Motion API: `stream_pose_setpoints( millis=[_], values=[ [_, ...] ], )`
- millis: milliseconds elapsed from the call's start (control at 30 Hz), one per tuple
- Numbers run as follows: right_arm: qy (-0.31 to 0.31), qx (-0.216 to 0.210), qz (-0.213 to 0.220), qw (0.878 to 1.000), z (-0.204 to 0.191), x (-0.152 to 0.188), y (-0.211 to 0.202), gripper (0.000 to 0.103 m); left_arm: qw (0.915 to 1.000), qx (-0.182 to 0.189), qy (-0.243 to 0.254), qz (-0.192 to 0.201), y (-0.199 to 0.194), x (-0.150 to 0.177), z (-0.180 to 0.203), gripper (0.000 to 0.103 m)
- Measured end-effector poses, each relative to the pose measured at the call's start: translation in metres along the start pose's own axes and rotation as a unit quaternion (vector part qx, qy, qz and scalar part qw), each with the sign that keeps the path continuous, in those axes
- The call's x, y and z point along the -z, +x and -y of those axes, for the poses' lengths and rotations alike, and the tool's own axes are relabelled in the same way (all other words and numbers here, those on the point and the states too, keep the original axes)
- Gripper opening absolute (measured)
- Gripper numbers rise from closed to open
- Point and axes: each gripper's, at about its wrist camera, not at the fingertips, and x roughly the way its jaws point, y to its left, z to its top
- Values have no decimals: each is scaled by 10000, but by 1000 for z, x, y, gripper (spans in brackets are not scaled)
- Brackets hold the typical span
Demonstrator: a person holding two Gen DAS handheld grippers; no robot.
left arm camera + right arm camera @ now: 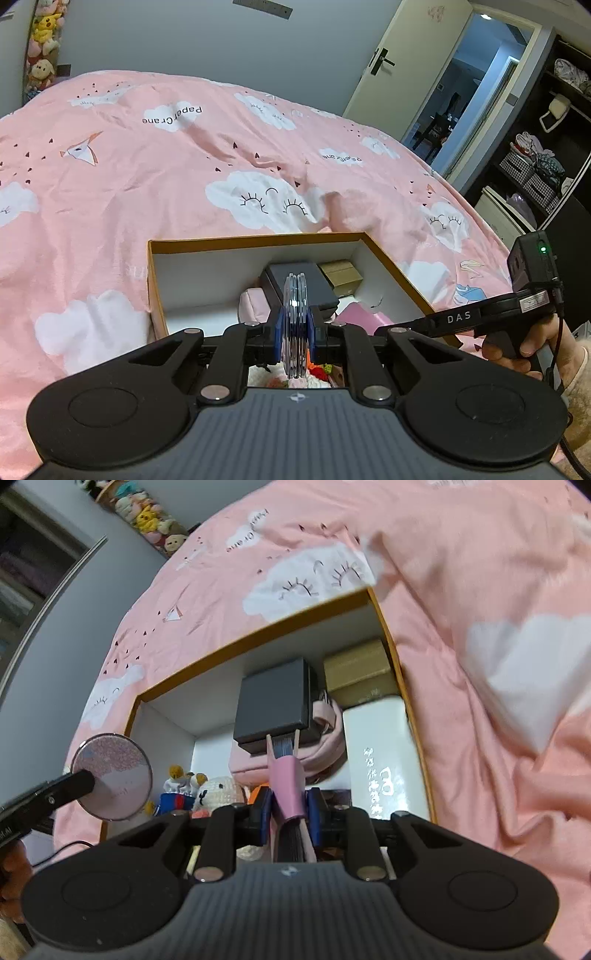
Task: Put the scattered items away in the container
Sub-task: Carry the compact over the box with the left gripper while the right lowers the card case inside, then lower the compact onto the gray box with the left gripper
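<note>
Orange-rimmed box [255, 637] sits on the pink quilt [155, 177]. Above the box, the left gripper [294, 326] clamps a round mirror [110, 777] edge-on, and the right gripper [289, 805] clamps a pink comb [290, 786]. Inside the box lie a black case [273, 699] and a plush toy [218, 788].

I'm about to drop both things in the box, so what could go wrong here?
The left claw grips the round disc by its thin edge, so it could twist or slip out. The box is already crowded around the black case and the white pack, so the pink comb in the right claw may land on top and slide.
</note>
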Motion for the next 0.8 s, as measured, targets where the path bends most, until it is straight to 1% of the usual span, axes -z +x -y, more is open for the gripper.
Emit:
stream_pose_setpoints(
  millis=[67, 100, 233, 300, 333, 433, 467, 533, 600, 733, 800],
  values=[
    [82, -17, -142, 9999, 4, -1, 6, 23, 10000, 27, 0, -32, 3, 0, -1, 15],
    [17, 13, -194, 9998, 2, 0, 7, 23, 10000, 38, -3, -54, 4, 1, -1, 15],
    [-514, 356, -337, 9975, -10, -1, 10, 24, 9999, 11, -26, -141, 11, 0, -5, 15],
    [-843, 592, -457, 9936, -18, -2, 13, 25, 9999, -11, -19, -167, 13, -1, -6, 15],
    [-1069, 745, -506, 9902, -23, -2, 13, 26, 9998, -13, -11, -175, 13, -2, -6, 15],
    [-1861, 1227, -578, 9731, -39, 2, 16, 30, 9998, -18, 12, -190, 14, -3, -6, 15],
    [-2042, 1341, -610, 9678, -43, 3, 17, 33, 9998, -18, 9, -191, 14, -3, -6, 15],
    [-2354, 1565, -685, 9567, -45, 3, 19, 33, 9998, -18, 4, -188, 14, -3, -6, 15],
    [-2495, 1648, -750, 9513, -45, 1, 21, 33, 9998, -19, 5, -193, 14, -3, -6, 15],
    [-2548, 1703, -981, 9468, -42, -4, 29, 32, 9998, -18, 25, -220, 15, -4, -6, 15],
    [-2668, 1804, -1016, 9413, -44, -4, 32, 32, 9997, -12, 55, -245, 16, -5, -6, 15]
  ],
)
